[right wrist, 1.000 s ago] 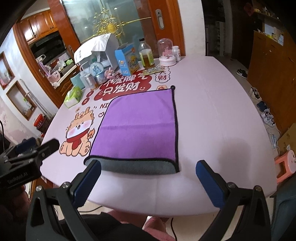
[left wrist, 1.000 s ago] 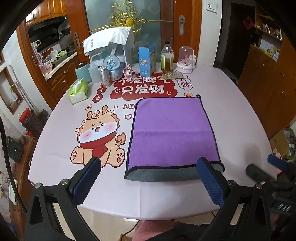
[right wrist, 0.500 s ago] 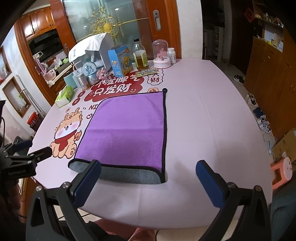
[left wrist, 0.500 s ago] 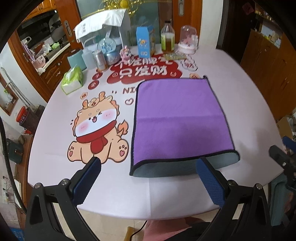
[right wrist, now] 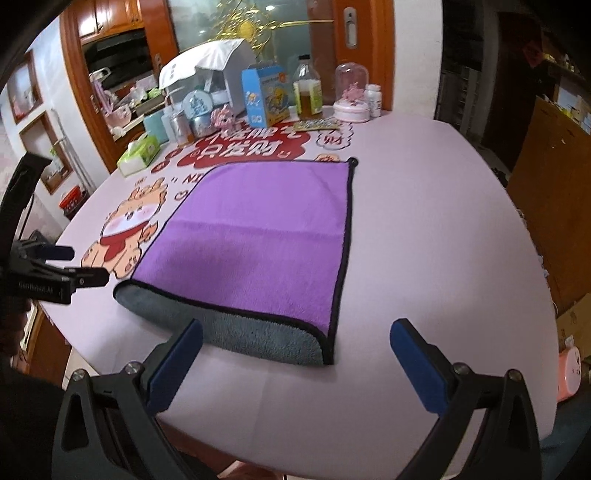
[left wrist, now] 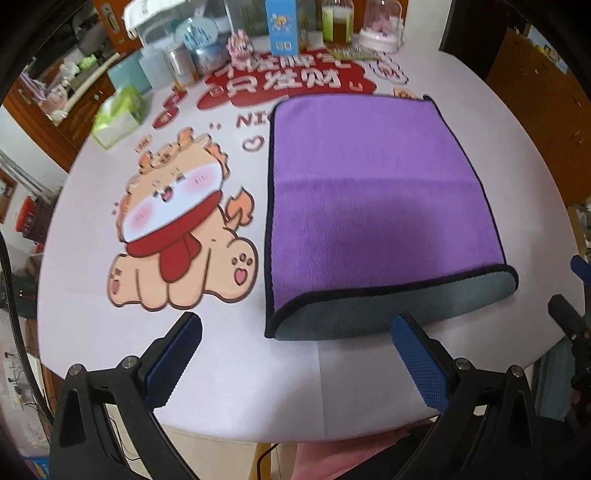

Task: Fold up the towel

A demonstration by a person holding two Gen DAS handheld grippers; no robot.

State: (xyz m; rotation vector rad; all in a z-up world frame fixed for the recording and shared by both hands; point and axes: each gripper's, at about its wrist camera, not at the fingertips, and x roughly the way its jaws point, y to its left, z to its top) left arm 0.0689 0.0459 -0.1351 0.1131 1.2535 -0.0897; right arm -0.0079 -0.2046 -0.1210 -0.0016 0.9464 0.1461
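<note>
A purple towel [left wrist: 376, 199] with a black hem and grey underside lies folded flat on the pink table [left wrist: 74, 258]. Its grey lower layer sticks out along the near edge. It also shows in the right wrist view [right wrist: 266, 236]. My left gripper [left wrist: 295, 362] is open and empty, just above the table in front of the towel's near left corner. My right gripper [right wrist: 293, 365] is open and empty in front of the towel's near right corner. The left gripper also shows at the left of the right wrist view [right wrist: 66, 266].
A cartoon dragon print [left wrist: 177, 236] covers the table left of the towel. A tissue pack [left wrist: 116, 118], blue carton [left wrist: 282, 26], bottle [right wrist: 308, 92], jars and a white box [right wrist: 210, 77] crowd the far edge. Wooden cabinets [right wrist: 546, 192] stand to the right.
Both grippers have moved forward and lower towards the towel's near edge. The towel has not moved.
</note>
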